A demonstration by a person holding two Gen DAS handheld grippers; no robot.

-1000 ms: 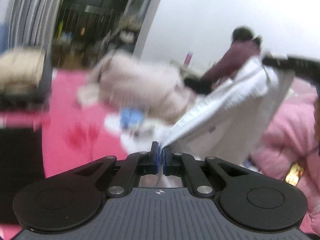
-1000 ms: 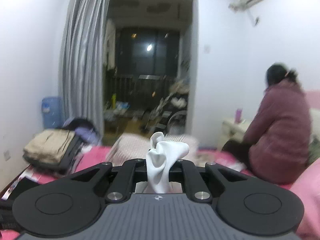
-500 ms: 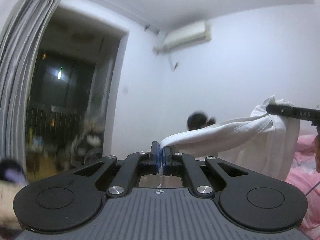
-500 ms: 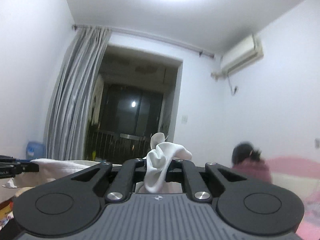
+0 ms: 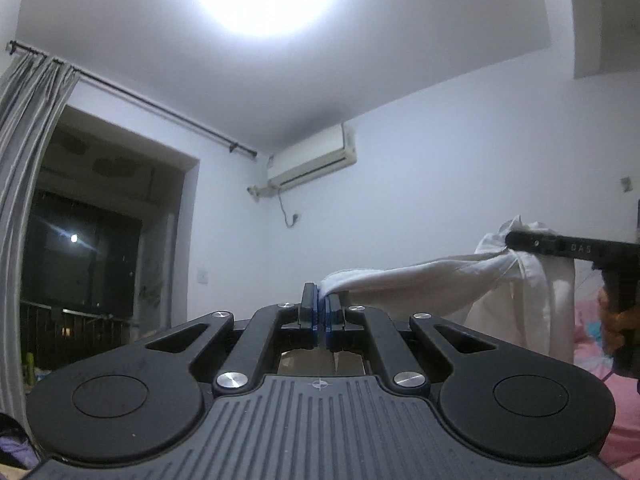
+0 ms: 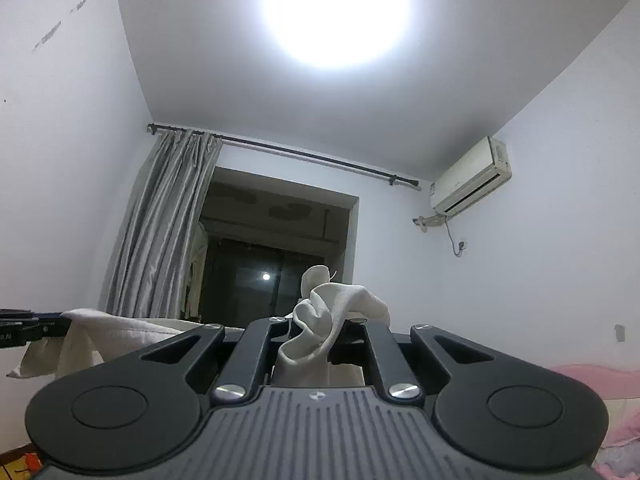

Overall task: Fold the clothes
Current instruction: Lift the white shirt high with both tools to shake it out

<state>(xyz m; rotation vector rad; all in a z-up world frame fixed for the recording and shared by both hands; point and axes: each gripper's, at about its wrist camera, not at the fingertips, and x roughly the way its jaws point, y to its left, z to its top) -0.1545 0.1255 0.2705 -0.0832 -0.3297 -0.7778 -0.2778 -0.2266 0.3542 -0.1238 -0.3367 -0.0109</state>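
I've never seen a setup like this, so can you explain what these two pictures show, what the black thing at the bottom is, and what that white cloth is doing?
No robot here: a person holds a two-finger gripper in each hand, each with a camera looking along its fingers. One picture is from the left gripper, the other from the right gripper. Both are shut on a white garment, held up between them in a bedroom, with the cameras tilted toward the ceiling. The surface below is out of view; only pink bedding shows at the edge.
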